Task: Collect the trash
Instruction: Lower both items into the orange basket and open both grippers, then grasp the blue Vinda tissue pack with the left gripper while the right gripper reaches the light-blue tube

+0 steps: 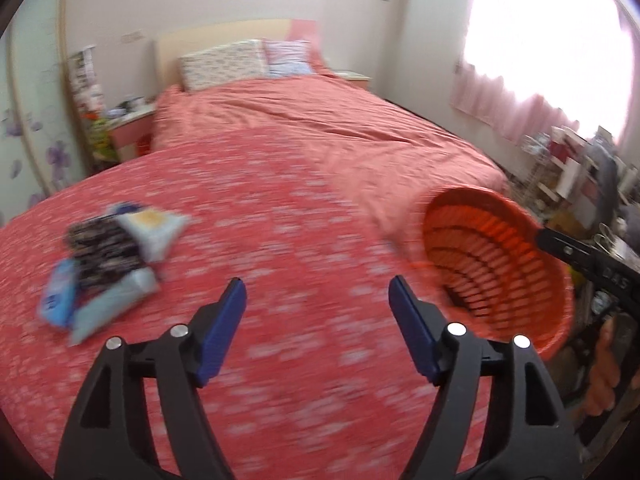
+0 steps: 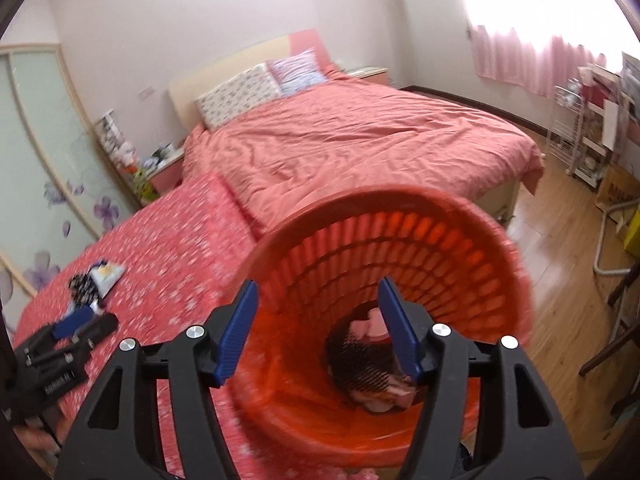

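Wrapper pile sits on the patterned red bedspread, far left, blurred. Left gripper over bare spread, jaws apart, nothing between them. Orange slatted basket tipped at the bed's right edge, some trash already inside; right gripper at its mouth, jaws apart, gripping nothing.

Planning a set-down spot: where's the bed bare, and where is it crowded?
Bare: the patterned cover between the wrapper pile and the orange basket, and the plain quilt up to the pillows. Crowded: the pile at the left, the basket at the right edge of the bed.
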`<action>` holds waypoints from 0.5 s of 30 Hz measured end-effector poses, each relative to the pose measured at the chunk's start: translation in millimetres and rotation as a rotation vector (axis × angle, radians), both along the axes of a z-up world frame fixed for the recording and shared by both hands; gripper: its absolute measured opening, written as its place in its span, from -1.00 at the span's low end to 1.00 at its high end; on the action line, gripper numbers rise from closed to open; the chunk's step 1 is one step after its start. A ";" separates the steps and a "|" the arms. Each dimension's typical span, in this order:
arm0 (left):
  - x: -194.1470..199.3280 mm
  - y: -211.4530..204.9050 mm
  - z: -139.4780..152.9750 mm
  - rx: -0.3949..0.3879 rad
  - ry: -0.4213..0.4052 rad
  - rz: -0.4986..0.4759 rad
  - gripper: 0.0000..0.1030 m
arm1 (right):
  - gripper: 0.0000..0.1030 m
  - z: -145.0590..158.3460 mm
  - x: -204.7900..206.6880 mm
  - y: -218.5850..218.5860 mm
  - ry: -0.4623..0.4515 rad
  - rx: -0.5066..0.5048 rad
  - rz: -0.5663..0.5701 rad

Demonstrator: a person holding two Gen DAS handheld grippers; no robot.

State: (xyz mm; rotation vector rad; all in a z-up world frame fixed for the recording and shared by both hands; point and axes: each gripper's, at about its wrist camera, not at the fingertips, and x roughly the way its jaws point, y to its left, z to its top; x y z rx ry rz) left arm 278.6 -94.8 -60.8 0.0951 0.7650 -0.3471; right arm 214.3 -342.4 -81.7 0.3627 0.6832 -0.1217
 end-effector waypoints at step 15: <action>67.6 201.9 -20.0 0.044 0.041 0.425 0.47 | 0.22 -6.3 32.5 127.8 0.069 -0.061 0.250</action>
